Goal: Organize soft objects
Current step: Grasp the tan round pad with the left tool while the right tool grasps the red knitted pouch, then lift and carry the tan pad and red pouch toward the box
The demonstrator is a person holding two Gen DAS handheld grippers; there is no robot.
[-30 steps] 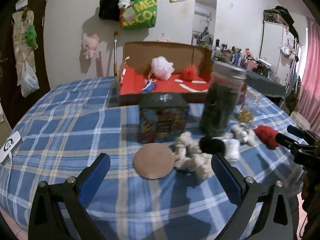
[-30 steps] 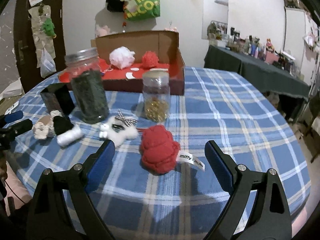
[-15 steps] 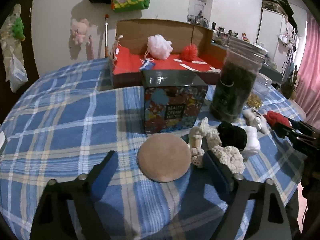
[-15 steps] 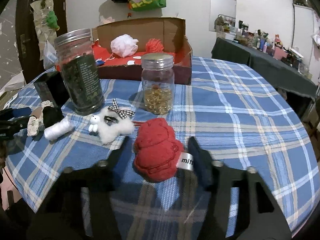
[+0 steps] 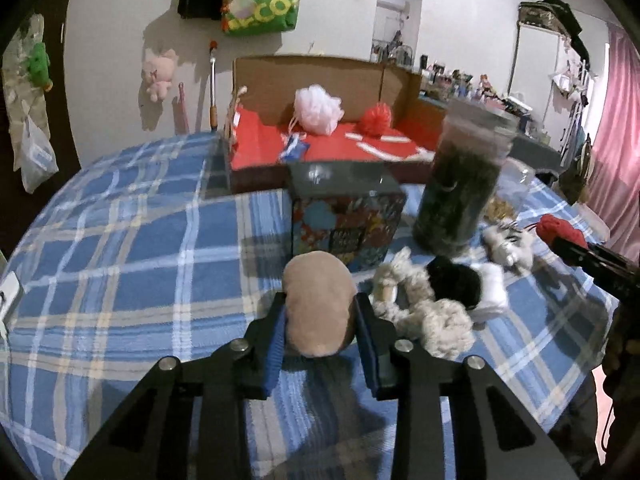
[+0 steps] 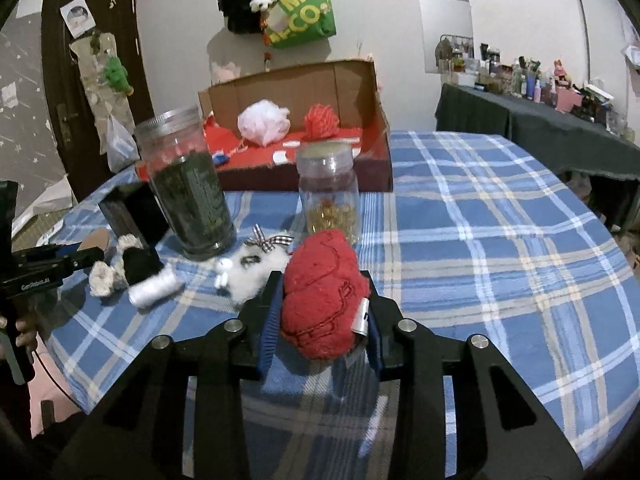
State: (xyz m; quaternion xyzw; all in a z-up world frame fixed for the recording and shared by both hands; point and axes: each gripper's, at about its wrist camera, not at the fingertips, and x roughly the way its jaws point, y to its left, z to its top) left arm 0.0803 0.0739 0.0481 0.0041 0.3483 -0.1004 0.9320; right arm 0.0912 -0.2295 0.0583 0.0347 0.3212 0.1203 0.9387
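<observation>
tan pad pinched, left gripper | red plush pinched, right gripper

Green bag: "MEC", "CO". Left gripper body: "GenRobot.AI".

A cluttered bedroom around a round table in a blue plaid cloth

White walls carry a green tote bag and a black bag hung side by side, a pink plush lower down, and a few photos pinned near the top. A dark brown door stands at the left with a white plastic bag and a green toy hanging on it. To the right, a side table under a dark cloth is crowded with bottles and figurines, and a pink curtain falls at the far right beside a tall white rack
</observation>
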